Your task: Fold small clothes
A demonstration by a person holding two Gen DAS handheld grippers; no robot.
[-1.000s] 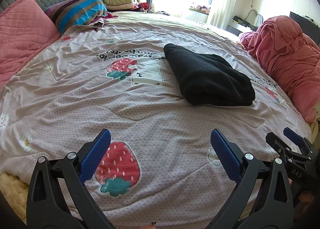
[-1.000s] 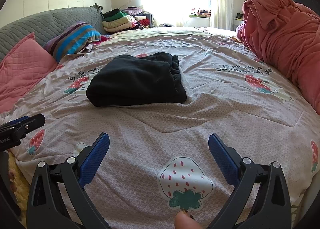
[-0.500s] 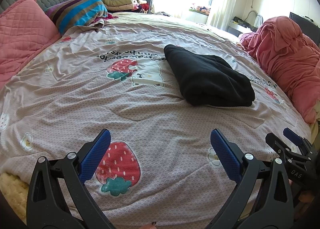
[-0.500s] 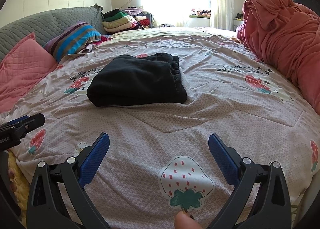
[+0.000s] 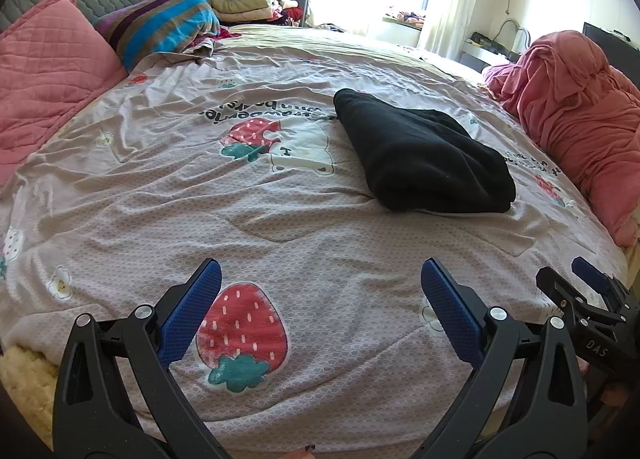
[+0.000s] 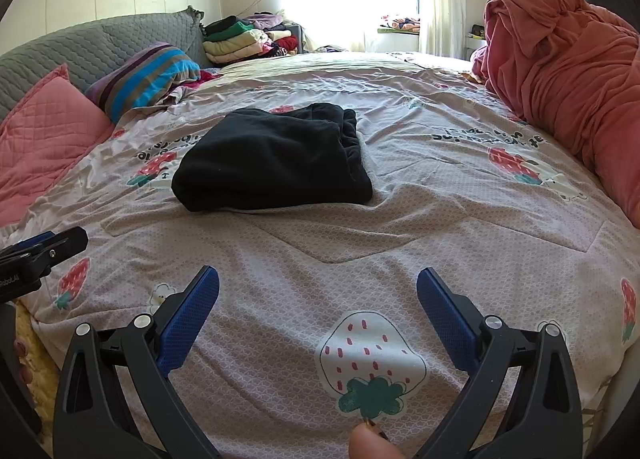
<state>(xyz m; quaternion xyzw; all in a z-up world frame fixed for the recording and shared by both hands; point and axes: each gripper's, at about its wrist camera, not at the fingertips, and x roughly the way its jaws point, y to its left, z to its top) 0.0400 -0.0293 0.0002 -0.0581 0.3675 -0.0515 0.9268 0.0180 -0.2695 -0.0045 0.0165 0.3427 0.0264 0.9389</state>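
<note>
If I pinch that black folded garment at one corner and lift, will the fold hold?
Probably not. The black garment looks like soft, thick fleece with rounded, sagging edges, so it would likely droop and unfold from one corner. It looks bulky yet light. On the wrinkled bedspread, a push would likely bunch it rather than slide it.

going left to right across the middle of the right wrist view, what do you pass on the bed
pink pillow → striped pillow → black garment → bare strawberry-print cover → heaped pink blanket
</note>
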